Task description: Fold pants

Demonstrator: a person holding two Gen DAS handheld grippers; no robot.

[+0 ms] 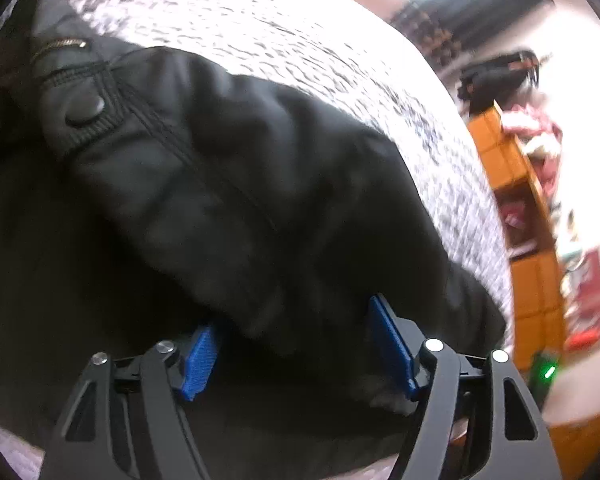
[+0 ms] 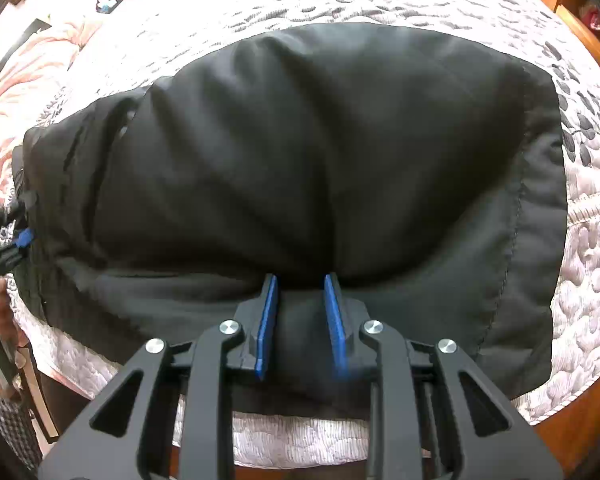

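The black pants (image 2: 300, 152) lie folded in a thick bundle on a white quilt with a grey pebble pattern (image 2: 380, 4). In the left wrist view the pants (image 1: 220, 200) fill the frame, with a button and zipper at the upper left. My left gripper (image 1: 296, 320) is open, its blue pads wide apart on either side of a fold of cloth. My right gripper (image 2: 300, 280) has its blue pads close together on a ridge of the pants' near edge. The left gripper also shows at the far left of the right wrist view (image 2: 20, 240).
A pink blanket (image 2: 24, 92) lies at the left of the bed. An orange wooden shelf unit (image 1: 528, 208) with cluttered items stands to the right. The bed's wooden frame (image 2: 580, 412) shows at the lower right.
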